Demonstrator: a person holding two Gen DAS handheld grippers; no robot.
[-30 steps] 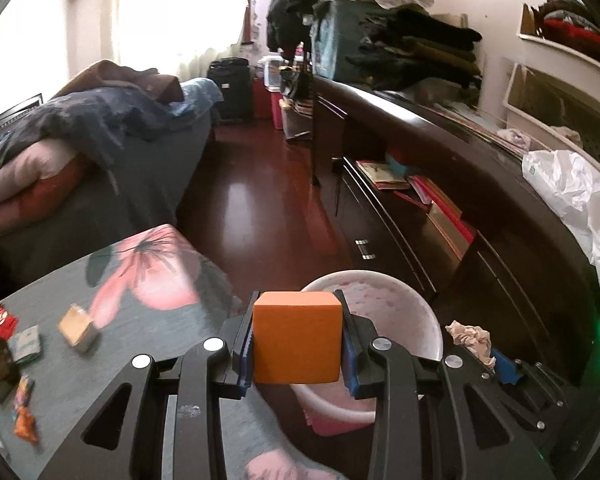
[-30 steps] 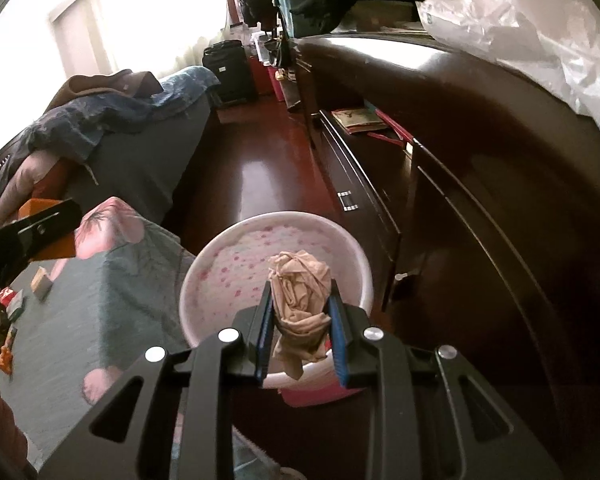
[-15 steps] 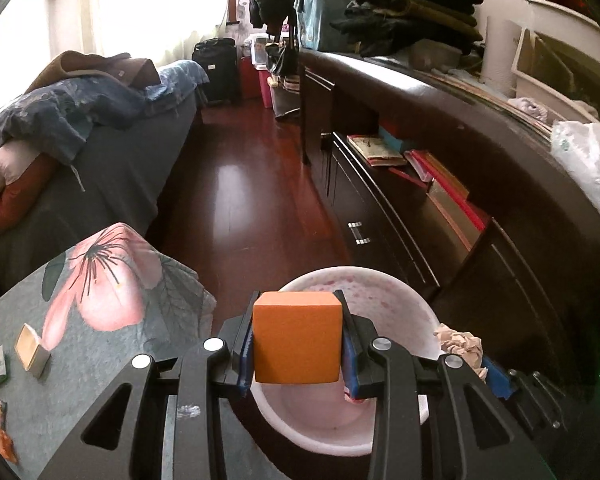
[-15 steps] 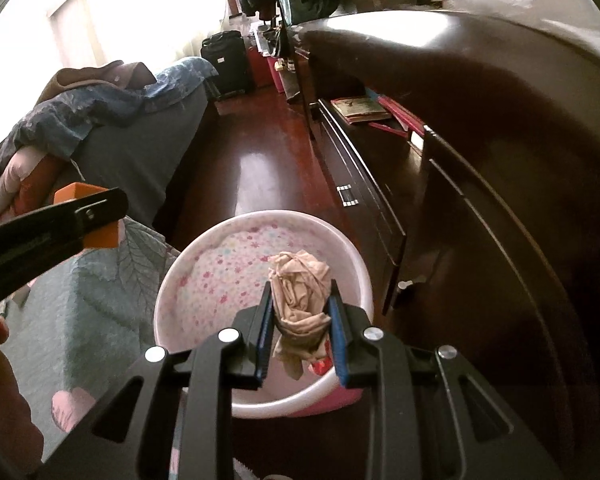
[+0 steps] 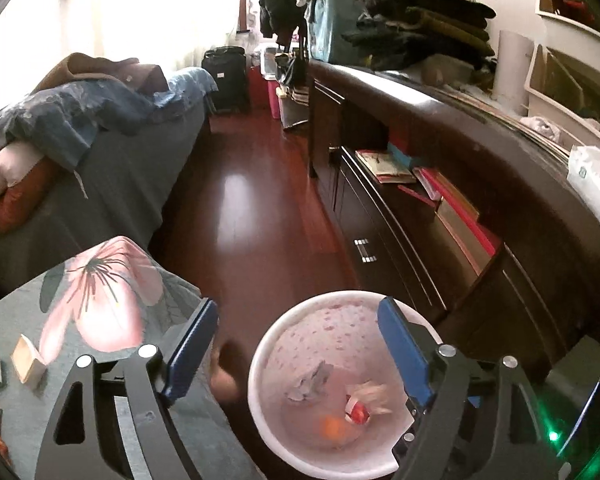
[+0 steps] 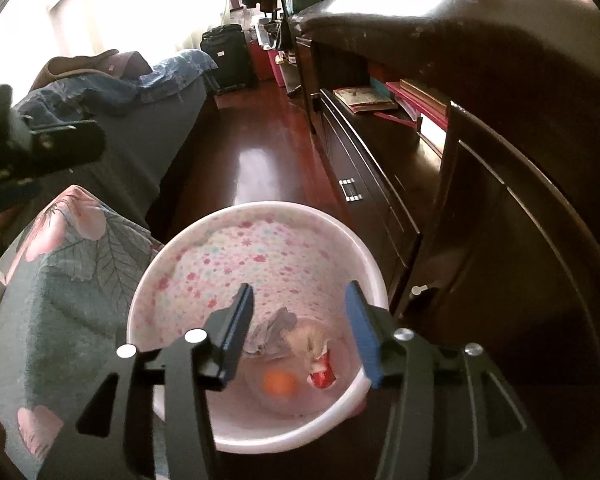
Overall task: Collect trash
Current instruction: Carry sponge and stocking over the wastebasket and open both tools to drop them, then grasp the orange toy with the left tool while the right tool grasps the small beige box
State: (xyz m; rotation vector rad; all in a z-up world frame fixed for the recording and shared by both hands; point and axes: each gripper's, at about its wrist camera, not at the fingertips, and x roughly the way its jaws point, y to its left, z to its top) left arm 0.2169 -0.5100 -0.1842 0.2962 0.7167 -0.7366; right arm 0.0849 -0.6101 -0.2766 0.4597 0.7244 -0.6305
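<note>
Orange block [image 6: 279, 385] and crumpled tissue [image 6: 311, 340] are now lying in the bin [image 6: 188, 248], no longer gripped in my tools as they were a moment ago. I am holding my left tool [image 5: 296, 354] wide and empty over the bin's near rim, and my right tool [image 6: 300, 330] wide and empty above its middle. More scraps, a tan block [image 5: 27, 363] among them, are waiting on the counter [image 5: 52, 412], so I judge collecting is only partly done.
</note>
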